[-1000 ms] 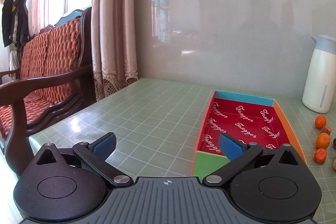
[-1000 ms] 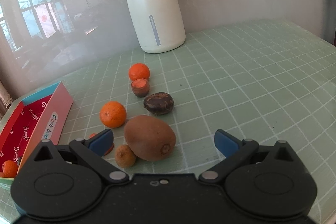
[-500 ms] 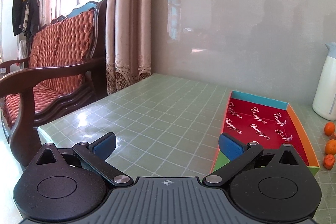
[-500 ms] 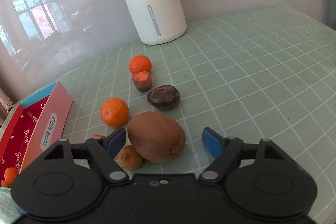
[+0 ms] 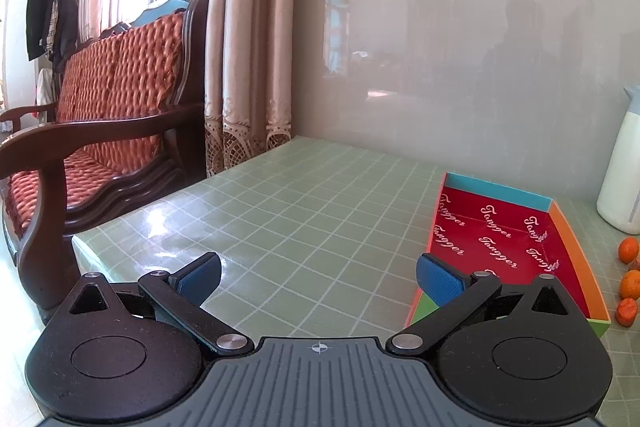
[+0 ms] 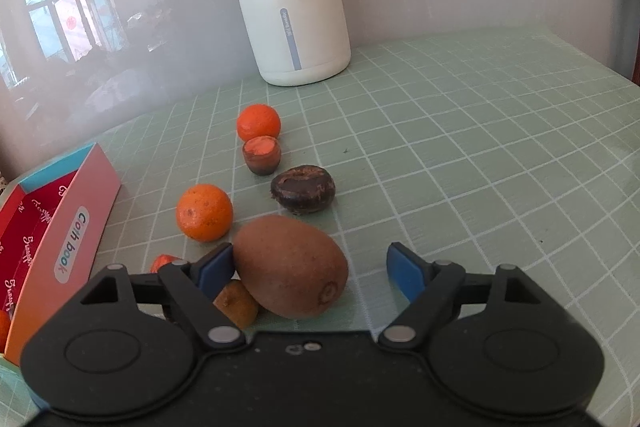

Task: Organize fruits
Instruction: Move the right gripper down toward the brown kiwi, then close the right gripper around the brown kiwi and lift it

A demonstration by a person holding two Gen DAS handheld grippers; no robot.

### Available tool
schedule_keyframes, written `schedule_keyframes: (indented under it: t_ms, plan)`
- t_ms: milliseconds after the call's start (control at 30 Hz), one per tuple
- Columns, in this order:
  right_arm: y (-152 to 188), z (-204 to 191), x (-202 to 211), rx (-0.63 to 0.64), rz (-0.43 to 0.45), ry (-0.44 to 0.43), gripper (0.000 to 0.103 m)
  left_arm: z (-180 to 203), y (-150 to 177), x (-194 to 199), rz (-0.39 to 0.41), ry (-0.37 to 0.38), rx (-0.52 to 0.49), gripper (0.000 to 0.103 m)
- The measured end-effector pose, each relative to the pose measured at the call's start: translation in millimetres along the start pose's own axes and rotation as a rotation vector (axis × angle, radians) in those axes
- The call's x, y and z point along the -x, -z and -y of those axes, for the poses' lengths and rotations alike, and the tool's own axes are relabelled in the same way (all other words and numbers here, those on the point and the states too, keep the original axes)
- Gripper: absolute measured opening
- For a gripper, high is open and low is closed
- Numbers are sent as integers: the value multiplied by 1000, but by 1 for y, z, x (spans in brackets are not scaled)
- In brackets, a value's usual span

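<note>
Since a second ago the right gripper point(image 6: 310, 269) has narrowed its jaws from full spread and has just been easing slightly wider again, with the fuzzy brown oval kiwi point(image 6: 291, 267) now between them. Its left blue ribbed pad point(image 6: 214, 269) sits against or just beside the kiwi's skin; the right pad stands clear, so nothing is gripped. The left wrist view has swung leftward: the shallow cardboard tray with red printed lining point(image 5: 500, 239) now lies ahead and right of the left gripper point(image 5: 318, 277), whose jaws stand wide apart over bare table, holding nothing.

Materials noted: glossy pale-green gridded table point(image 6: 480, 147); a small dull-orange fruit point(image 6: 236, 301) touching the kiwi beside the left pad; a dimpled round orange mandarin point(image 6: 205, 213) ahead-left of the right gripper; a dark brown wrinkled fruit point(image 6: 303, 189) straight ahead; beyond it a brown fruit with an orange cut face point(image 6: 261, 155) and a second smooth mandarin point(image 6: 258, 122). A smooth white jug with grey-blue handle point(image 6: 292, 7) stands farthest ahead. The tray's pink outer wall lies far left.
</note>
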State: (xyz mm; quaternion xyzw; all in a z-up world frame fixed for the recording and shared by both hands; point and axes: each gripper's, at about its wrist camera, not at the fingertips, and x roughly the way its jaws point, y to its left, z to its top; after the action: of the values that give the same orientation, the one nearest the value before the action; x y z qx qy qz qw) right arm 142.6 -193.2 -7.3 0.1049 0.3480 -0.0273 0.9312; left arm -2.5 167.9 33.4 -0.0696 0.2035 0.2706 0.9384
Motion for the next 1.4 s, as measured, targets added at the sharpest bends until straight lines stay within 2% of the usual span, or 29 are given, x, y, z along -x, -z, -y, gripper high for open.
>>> schedule_keyframes:
  t_ms: [167, 333, 367, 400, 667, 900, 1033, 1200, 1400]
  plan:
    - [0, 1, 2, 13, -6, -30, 69, 3, 0, 1, 1, 9, -5, 103]
    - [0, -3, 1, 54, -9, -26, 69, 6, 1, 1, 0, 14, -4, 103]
    - [0, -2, 1, 51, -9, -34, 54, 6, 0, 1, -2, 16, -3, 103]
    - [-1, -1, 2, 44, -9, -72, 54, 6, 0, 1, -2, 16, -3, 103]
    - [-1, -3, 4, 56, 3, -54, 54, 4, 0, 0, -6, 14, 4, 103]
    - [-2, -8, 14, 95, 54, -53, 54, 4, 0, 0, -8, 7, 5, 103]
    - [-1, -22, 24, 166, 109, -66, 54, 0, 0, 0, -3, -4, 14, 103]
    - [1, -48, 34, 242, 145, -150, 54, -8, 0, 1, 2, -26, 40, 103]
    - [4, -85, 43, 328, 167, -302, 54, -18, 1, 4, 19, -64, 57, 103]
